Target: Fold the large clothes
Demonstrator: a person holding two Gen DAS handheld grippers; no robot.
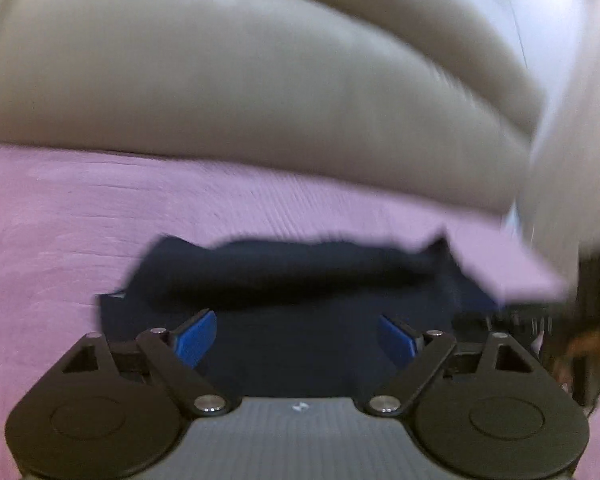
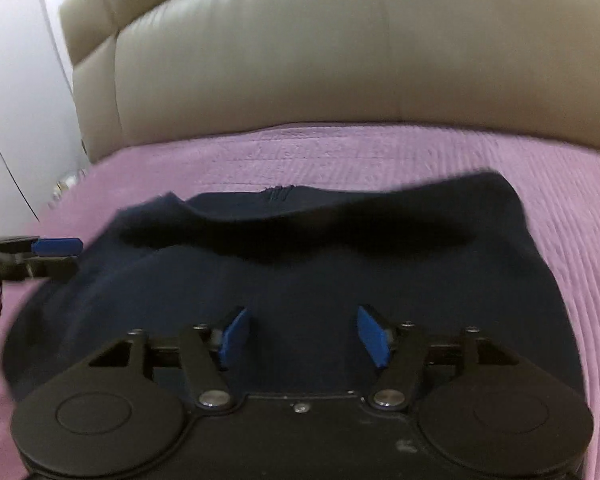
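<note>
A dark navy garment [image 2: 300, 256] lies folded on a purple bedspread [image 2: 380, 148]. It also shows in the left wrist view [image 1: 300, 280], with a raised fold across its far edge. My left gripper [image 1: 296, 338] is open and empty just above the garment's near part. My right gripper [image 2: 302, 334] is open and empty above the garment's near middle. The left gripper's blue pads [image 2: 56, 246] show at the garment's left edge in the right wrist view. The right gripper [image 1: 540, 320] shows blurred at the right in the left wrist view.
A beige padded headboard [image 2: 340, 60] rises behind the bed, also in the left wrist view [image 1: 240, 80]. A white wall or door [image 2: 12, 100] stands at the left. The bedspread [image 1: 60, 220] extends around the garment on all sides.
</note>
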